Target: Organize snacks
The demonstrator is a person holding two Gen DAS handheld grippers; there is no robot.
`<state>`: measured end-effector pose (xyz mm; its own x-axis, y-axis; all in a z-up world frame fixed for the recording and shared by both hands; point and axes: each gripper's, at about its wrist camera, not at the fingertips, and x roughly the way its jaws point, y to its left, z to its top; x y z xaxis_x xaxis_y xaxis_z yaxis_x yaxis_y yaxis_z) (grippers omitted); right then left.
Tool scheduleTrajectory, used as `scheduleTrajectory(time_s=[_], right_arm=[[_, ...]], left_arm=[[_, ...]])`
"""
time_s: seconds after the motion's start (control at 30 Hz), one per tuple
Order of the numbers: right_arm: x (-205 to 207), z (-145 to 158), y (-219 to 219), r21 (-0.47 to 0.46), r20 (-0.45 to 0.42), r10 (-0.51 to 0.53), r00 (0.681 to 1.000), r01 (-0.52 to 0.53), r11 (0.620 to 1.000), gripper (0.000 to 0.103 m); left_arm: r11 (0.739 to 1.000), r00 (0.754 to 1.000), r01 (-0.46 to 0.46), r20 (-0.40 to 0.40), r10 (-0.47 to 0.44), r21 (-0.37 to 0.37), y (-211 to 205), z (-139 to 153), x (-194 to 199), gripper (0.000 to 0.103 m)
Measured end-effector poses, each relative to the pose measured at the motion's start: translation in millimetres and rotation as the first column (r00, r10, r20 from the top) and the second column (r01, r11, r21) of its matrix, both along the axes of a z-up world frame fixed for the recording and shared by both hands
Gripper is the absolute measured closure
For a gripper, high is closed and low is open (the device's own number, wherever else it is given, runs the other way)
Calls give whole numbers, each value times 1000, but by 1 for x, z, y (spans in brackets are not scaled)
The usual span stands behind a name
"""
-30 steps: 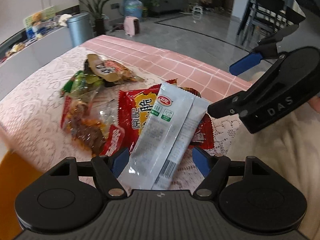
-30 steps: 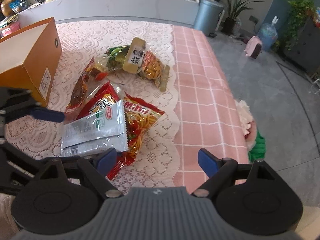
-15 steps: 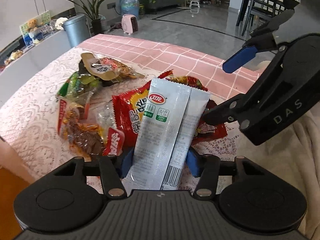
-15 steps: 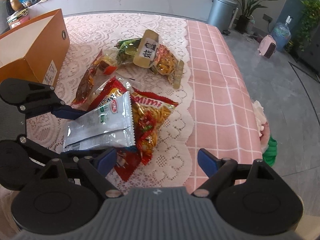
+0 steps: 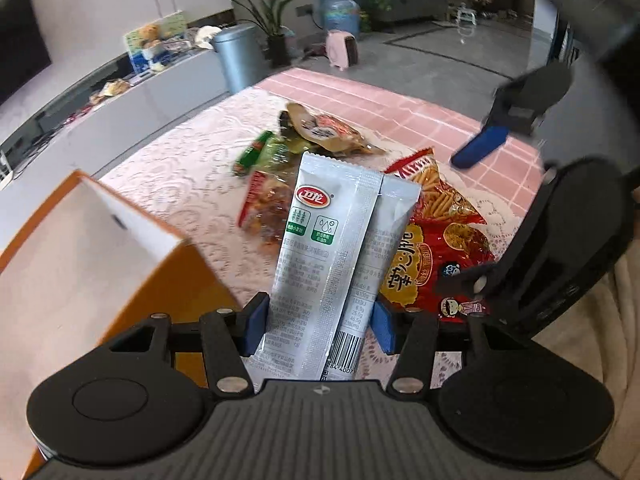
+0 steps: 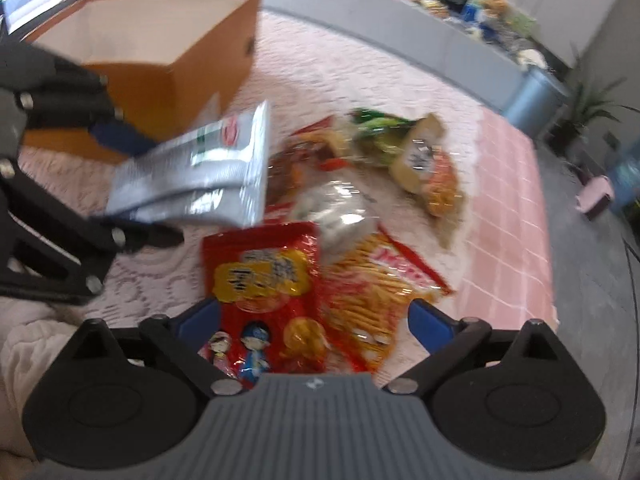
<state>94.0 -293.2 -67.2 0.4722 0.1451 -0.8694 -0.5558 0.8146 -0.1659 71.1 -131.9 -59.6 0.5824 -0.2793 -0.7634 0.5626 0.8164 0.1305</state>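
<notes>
My left gripper is shut on a grey-white snack packet and holds it lifted off the table; the packet also shows in the right wrist view. An open orange box stands just left of it, also seen in the right wrist view. My right gripper is open above a red snack bag and an orange stick-snack bag. More packets lie farther back on the lace cloth.
The table has a white lace cloth and a pink checked part toward its far edge. A grey bin and a low counter stand beyond the table. The right gripper's body is close at the right.
My left gripper closed on the grey-white packet, lifted it and swung left toward the orange box. My right gripper moved over the red and orange bags and stayed open.
</notes>
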Motion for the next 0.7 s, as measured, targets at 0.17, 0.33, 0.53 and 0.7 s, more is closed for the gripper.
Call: scheduleTrajectory(time_s=[0.17, 0.33, 0.53, 0.7], right_arm=[[19, -13, 14, 37, -114, -9, 993, 13, 999, 7], [27, -25, 25, 20, -171, 3, 985, 1, 1000, 7], [31, -40, 35, -45, -197, -7, 980, -2, 999, 27], [28, -36, 31, -59, -178, -11, 984, 1, 998, 34]], left_arm=[[999, 999, -38, 10, 38, -14, 10, 9, -10, 42], [996, 997, -72, 5, 72, -53, 22, 16, -17, 42], [989, 995, -95, 19, 98, -109, 34, 29, -24, 42], [981, 992, -116, 34, 122, -153, 46, 39, -33, 42]])
